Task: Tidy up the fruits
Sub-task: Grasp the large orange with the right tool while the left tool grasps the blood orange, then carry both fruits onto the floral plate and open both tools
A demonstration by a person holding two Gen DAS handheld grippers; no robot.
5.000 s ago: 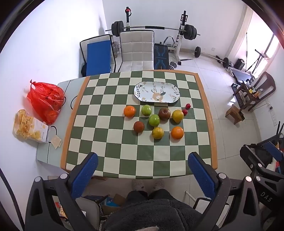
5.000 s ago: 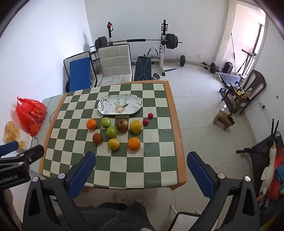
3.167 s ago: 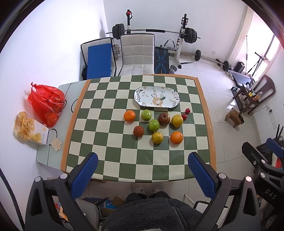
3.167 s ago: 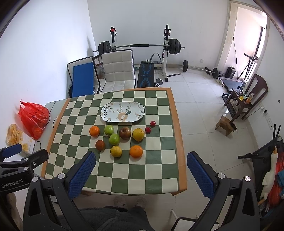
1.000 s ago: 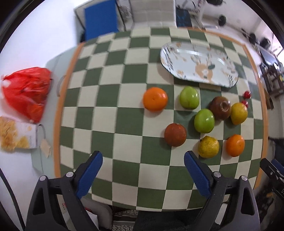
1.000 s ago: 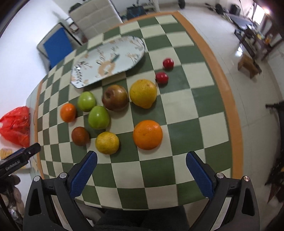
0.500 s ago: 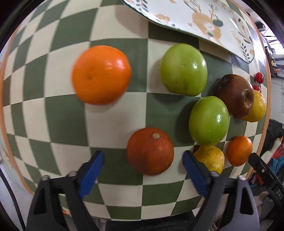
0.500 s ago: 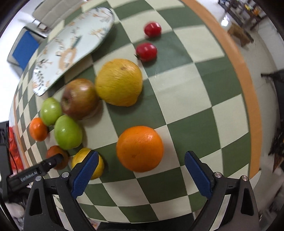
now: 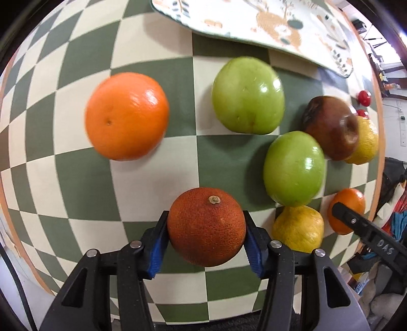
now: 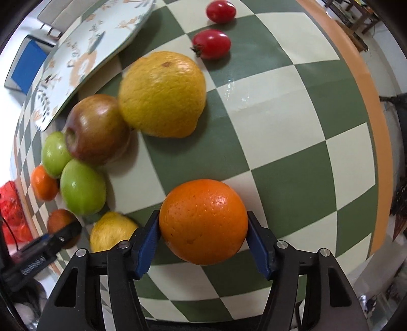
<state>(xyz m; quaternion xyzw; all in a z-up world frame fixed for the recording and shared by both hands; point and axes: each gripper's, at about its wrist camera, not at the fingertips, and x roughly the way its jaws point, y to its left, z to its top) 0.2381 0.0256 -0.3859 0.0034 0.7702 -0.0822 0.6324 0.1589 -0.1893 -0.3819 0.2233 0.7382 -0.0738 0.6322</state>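
Left gripper (image 9: 206, 238) now clamps the dark-red orange (image 9: 206, 226) — right gripper (image 10: 203, 238) the bright orange (image 10: 203, 221) — both previously wide apart.

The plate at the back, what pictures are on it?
Orange deer, dark leaves on the white plate; left wrist view shows it best.

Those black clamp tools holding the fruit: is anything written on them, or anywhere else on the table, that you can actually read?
"DAS": white letters on the right gripper's black body, seen at the left wrist view's right edge.
Pale lettering on the left gripper's black body, at the right wrist view's lower left: upside down and too blurred to read.
Patterned plate: pictures only, no words.
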